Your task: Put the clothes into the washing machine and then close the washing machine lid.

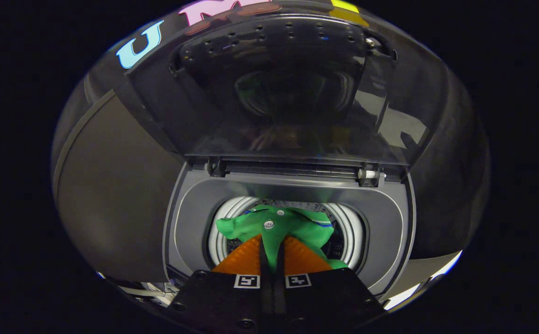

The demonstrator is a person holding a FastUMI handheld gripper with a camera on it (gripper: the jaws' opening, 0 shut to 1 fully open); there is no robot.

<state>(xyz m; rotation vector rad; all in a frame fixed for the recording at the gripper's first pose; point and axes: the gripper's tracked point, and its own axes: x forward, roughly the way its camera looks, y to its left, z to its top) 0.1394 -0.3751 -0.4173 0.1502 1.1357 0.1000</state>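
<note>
At the bottom centre of the frame the gripper (pixel 272 243) has its two fingers pressed nearly together, pinching a fold of the green garment (pixel 281 227), which runs down through the narrow gap between them. The cloth spreads out just ahead of the fingertips, hanging over the round drum opening (pixel 218 232) in the lower middle of the frame, with two pale buttons showing on it; whether its far end already rests inside the drum I cannot tell. Around the opening lies the grey top deck of the washing machine (pixel 381 218). Beyond that, filling the upper half of the frame, the lid (pixel 274 93) stands raised on its hinges, its glossy underside reflecting the drum. By my judgement the loading step is midway: the garment is over the drum but not released, and the lid has yet to be shut.
</note>
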